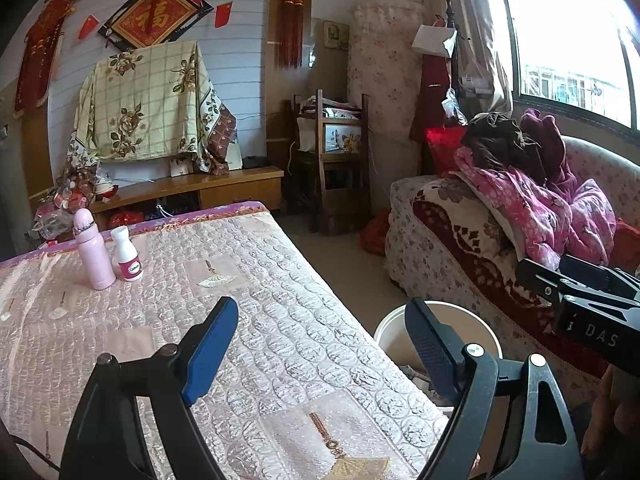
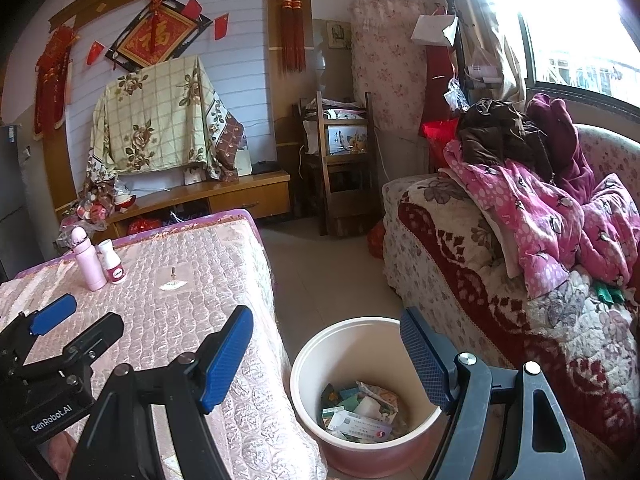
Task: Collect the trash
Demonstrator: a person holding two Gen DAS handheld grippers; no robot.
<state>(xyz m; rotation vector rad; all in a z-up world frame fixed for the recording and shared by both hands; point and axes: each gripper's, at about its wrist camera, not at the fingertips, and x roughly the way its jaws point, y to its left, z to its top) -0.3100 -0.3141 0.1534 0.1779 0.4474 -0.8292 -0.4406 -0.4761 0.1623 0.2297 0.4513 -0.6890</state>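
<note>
left gripper (image 2: 44,404): "genrobot.ai" | right gripper (image 1: 592,320): "das" | wall plaque (image 1: 154,18): "福"

Pink flask (image 1: 93,254) beside white bottle (image 1: 127,256); clothes pile (image 1: 532,192) on sofa (image 1: 440,240)

Bin (image 1: 400,328) mostly hidden behind tabletop (image 1: 280,320) edge & left gripper finger; small white bottle (image 1: 129,254) label beside bin-side tabletop unreadable.
</note>
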